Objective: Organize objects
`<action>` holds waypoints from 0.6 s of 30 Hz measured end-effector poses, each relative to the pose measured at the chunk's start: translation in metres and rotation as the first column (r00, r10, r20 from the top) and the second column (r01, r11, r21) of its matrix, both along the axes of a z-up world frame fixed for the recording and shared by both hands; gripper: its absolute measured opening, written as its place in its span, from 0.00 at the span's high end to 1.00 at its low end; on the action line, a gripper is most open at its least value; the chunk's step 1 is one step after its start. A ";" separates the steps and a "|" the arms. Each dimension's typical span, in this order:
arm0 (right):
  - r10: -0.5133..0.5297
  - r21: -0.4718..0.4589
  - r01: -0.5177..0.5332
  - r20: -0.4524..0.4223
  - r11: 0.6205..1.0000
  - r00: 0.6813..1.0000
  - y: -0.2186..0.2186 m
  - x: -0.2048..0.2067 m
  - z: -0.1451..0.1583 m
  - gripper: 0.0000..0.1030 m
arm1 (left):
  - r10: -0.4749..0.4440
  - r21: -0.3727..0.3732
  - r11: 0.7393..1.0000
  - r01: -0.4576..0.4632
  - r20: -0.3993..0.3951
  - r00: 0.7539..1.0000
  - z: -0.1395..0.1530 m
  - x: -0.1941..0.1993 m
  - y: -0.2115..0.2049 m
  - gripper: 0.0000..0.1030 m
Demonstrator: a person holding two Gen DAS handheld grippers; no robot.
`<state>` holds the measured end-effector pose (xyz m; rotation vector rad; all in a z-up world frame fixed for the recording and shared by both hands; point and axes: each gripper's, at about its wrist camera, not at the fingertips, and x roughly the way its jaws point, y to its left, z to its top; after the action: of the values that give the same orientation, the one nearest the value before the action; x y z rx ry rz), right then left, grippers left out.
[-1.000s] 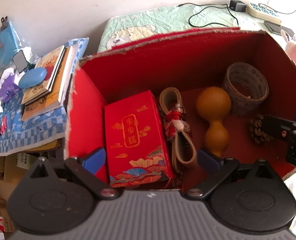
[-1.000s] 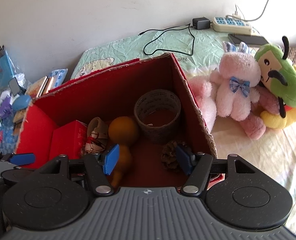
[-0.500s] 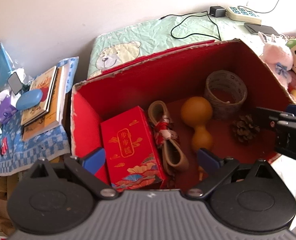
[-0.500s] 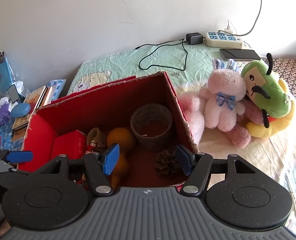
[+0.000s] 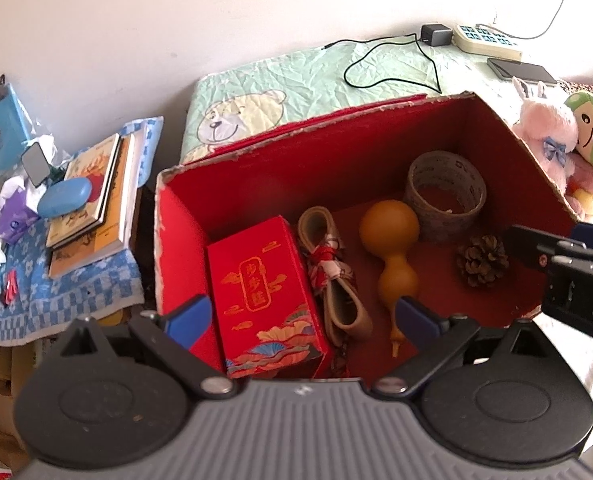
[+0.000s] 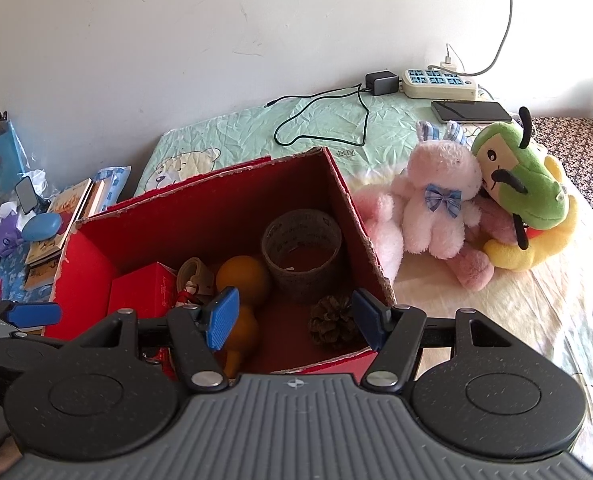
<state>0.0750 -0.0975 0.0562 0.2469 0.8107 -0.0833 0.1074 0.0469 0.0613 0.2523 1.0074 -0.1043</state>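
Right wrist: pinecone (image 6: pixel 332 326) between spread jaws.

It was a home bedroom: a bed (image 6: pixel 516 300) carried plush toys (image 6: pixel 440 208), a bear-print quilt (image 5: pixel 280 92), and a power strip (image 6: pixel 440 82) beside a phone (image 6: pixel 472 111).

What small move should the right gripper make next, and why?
Probably swing the right gripper right toward the pink plush rabbit. Both grippers are open and empty, and the plush lies outside the red box.
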 end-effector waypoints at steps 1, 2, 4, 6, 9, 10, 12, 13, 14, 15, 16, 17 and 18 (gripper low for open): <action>0.000 -0.001 0.000 0.000 1.000 1.000 0.000 0.000 0.000 0.36 | 0.003 0.001 1.000 -0.003 0.003 1.000 0.000 -0.001 0.001 0.04; 0.000 -0.001 0.000 0.000 1.000 1.000 0.001 -0.001 0.000 0.36 | 0.005 0.002 1.000 -0.005 0.007 1.000 0.001 -0.001 0.001 0.04; -0.001 -0.001 0.001 0.000 1.000 1.000 0.001 -0.001 0.000 0.36 | 0.011 0.003 1.000 -0.011 0.013 1.000 0.002 -0.003 0.002 0.04; 0.001 -0.001 -0.001 0.000 1.000 1.000 0.001 -0.001 0.000 0.36 | 0.017 0.002 1.000 -0.017 0.014 1.000 0.002 -0.003 0.004 0.04; 0.002 0.001 -0.002 0.000 1.000 1.000 0.003 -0.002 0.000 0.35 | 0.028 0.001 1.000 -0.028 0.017 0.999 0.003 -0.004 0.007 0.04; 0.002 0.001 -0.002 0.000 1.000 1.000 0.004 -0.003 0.000 0.35 | 0.032 0.001 0.999 -0.032 0.017 0.999 0.002 -0.004 0.008 0.04; 0.003 0.004 -0.003 -0.001 1.000 1.000 0.004 -0.003 -0.002 0.35 | 0.040 -0.001 0.999 -0.040 0.016 0.999 0.002 -0.004 0.010 0.04; 0.003 0.005 -0.003 -0.002 1.000 1.000 0.004 -0.003 -0.002 0.35 | 0.044 -0.001 0.999 -0.044 0.014 0.999 0.001 -0.004 0.010 0.04; 0.002 0.006 -0.002 -0.003 1.000 1.000 0.004 -0.003 -0.002 0.34 | 0.047 -0.001 0.999 -0.047 0.012 0.999 0.000 -0.004 0.011 0.04; 0.002 0.006 -0.002 -0.004 1.000 1.000 0.005 -0.003 -0.003 0.34 | 0.048 -0.001 0.999 -0.048 0.009 0.999 -0.001 -0.004 0.011 0.04; 0.002 0.006 -0.002 -0.004 1.000 1.000 0.005 -0.003 -0.003 0.34 | 0.049 0.000 0.999 -0.049 0.007 0.999 -0.002 -0.005 0.011 0.04; 0.003 0.007 -0.003 -0.005 1.000 1.000 0.004 -0.003 -0.003 0.34 | 0.049 0.002 0.999 -0.049 0.005 0.999 -0.003 -0.005 0.011 0.04; 0.003 0.008 -0.003 -0.006 1.000 1.000 0.005 -0.003 -0.004 0.34 | 0.050 0.003 0.999 -0.050 0.004 0.999 -0.004 -0.006 0.010 0.04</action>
<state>0.0717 -0.0929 0.0526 0.2533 0.8178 -0.0779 0.1016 0.0573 0.0575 0.2301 1.0097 -0.0564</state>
